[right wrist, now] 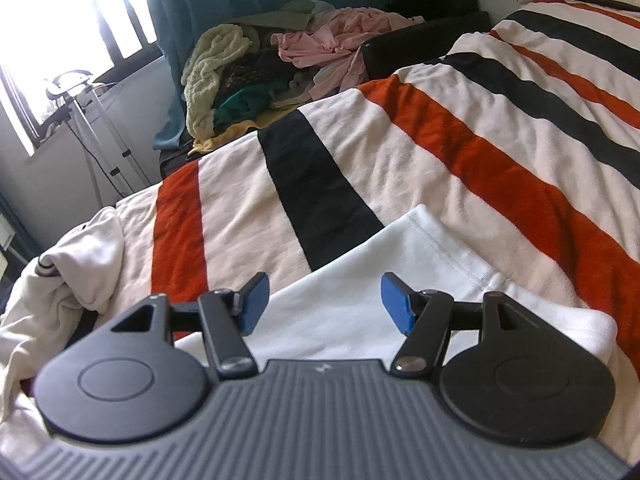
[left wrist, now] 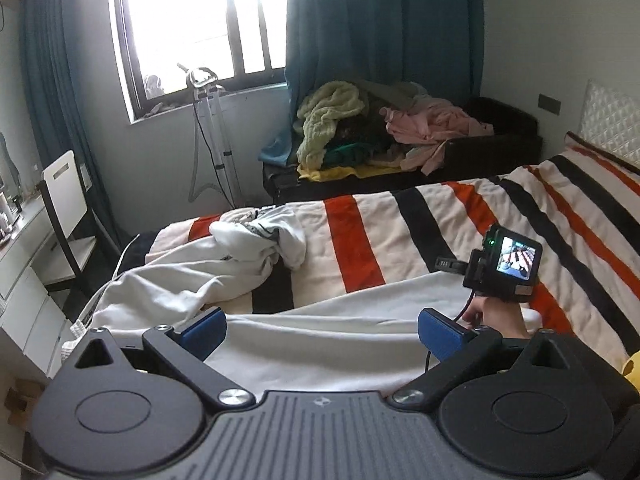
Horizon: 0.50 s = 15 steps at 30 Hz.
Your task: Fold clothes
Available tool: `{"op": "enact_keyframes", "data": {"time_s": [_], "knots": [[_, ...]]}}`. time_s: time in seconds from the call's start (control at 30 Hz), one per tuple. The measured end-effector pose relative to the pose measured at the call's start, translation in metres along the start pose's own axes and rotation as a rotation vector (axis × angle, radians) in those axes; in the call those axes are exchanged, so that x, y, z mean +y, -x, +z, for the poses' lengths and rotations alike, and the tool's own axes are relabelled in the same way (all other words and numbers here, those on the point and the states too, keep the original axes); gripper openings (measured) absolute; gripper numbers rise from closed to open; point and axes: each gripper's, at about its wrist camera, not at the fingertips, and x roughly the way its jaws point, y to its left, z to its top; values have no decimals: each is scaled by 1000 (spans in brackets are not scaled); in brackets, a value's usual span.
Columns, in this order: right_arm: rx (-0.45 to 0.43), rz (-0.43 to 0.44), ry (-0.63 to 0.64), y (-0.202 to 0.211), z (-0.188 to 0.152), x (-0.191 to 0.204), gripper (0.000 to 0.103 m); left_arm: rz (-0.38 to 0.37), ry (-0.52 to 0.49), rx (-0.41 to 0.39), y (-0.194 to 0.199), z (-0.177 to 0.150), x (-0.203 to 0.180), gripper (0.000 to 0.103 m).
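White cloth fills the space under my left fingers [left wrist: 320, 334], which stand wide apart with nothing between them. That white garment [left wrist: 304, 344] lies spread along the near edge of the bed [left wrist: 460, 216], over the striped blanket [right wrist: 460, 128], its bunched end toward the bed's left corner. My right fingers [right wrist: 326, 306] hover partly apart above its hemmed corner, gripping nothing. Beyond the bed's far edge sits a pile of clothes [left wrist: 360, 128].
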Motion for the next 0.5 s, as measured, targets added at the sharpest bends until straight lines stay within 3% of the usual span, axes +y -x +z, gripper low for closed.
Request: {"op": "enact_keyframes", "data": {"time_s": [0.27,0.4,0.5], "knots": [[7,3,3,-1,-1,0,64,-39,27,-95,-12,1,2,103],[6,18,5,1,-2,1,64,-24,64,-119,-50,-7,10,103],[11,35,19,3,-5,4,64,48,82,-169,-91,-14,24,103]]}}
